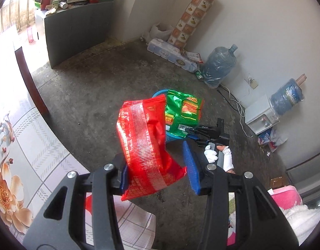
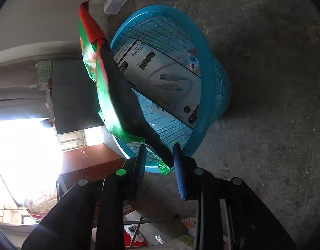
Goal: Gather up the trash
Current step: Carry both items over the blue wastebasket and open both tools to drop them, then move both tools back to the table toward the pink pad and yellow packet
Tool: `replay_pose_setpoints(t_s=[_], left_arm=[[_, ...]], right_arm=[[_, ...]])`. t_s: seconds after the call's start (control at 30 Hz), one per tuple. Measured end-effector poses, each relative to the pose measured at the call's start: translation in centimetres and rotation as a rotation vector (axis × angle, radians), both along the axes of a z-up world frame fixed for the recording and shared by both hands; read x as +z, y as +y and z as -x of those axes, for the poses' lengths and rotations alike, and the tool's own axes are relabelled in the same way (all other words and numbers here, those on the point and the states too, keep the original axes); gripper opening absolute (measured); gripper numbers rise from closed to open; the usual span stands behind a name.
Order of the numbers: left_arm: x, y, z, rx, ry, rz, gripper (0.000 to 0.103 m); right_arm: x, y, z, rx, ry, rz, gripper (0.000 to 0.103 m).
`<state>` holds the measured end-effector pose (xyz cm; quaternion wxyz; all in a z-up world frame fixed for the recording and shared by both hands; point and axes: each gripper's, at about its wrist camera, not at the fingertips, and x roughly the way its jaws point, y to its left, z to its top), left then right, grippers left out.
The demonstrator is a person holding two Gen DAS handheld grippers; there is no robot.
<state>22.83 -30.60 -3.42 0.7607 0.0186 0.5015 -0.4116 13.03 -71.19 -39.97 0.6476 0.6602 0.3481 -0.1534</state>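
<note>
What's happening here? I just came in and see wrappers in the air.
A person is collecting trash with two handheld grippers. The right gripper, jaws parted, has the green snack bag over the blue basket, which already holds a white cable box. The left gripper carries a red snack bag toward it.

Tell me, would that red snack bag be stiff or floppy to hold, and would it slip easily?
Probably floppy: the red snack bag bends and creases where it stands up from the left gripper. Likely light, since it looks flat and empty. Its glossy foil may be slippery; only one pad seems to be touching it.
</note>
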Motion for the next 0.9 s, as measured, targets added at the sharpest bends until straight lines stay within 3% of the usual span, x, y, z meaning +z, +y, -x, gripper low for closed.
replay_pose_setpoints(t_s=[0.07, 0.23, 0.43, 0.47, 0.57, 0.63, 0.7, 0.77, 0.9], left_arm=[[-0.2, -1.3, -0.2, -0.023, 0.003, -0.004, 0.042], [-1.0, -6.2, -0.4, -0.104, 0.030, -0.012, 0.042], [-3.3, -15.7, -0.9, -0.204, 0.115, -0.031, 0.044], [-3.8, -17.7, -1.2, -0.210, 0.122, -0.041, 0.046], [-5.8, -23.6, -1.6, -0.203, 0.068, -0.073, 0.075], [-7.5, -26.1, -1.9, -0.169, 0.048, -0.122, 0.076], [-8.9, -26.4, -2.2, -0.131, 0.119, -0.140, 0.076], [-9.2, -24.8, -2.1, -0.112, 0.203, -0.100, 0.076], [-7.9, -20.4, -1.3, -0.126, 0.207, -0.058, 0.076]], right_arm=[[0.6, 0.1, 1.7, -0.030, -0.014, 0.025, 0.041], [2.7, 1.4, 6.5, -0.071, -0.045, 0.075, 0.042], [4.4, 5.0, 12.1, -0.108, -0.096, 0.038, 0.043], [4.5, 5.9, 12.8, -0.107, -0.098, 0.025, 0.043], [4.3, 7.3, 14.4, -0.101, -0.091, -0.003, 0.043], [4.1, 8.0, 15.2, -0.103, -0.076, -0.024, 0.043], [4.4, 8.4, 15.5, -0.101, -0.094, -0.038, 0.043], [4.8, 8.4, 15.7, -0.103, -0.100, -0.024, 0.043], [4.6, 8.4, 15.2, -0.095, -0.113, -0.038, 0.043]])
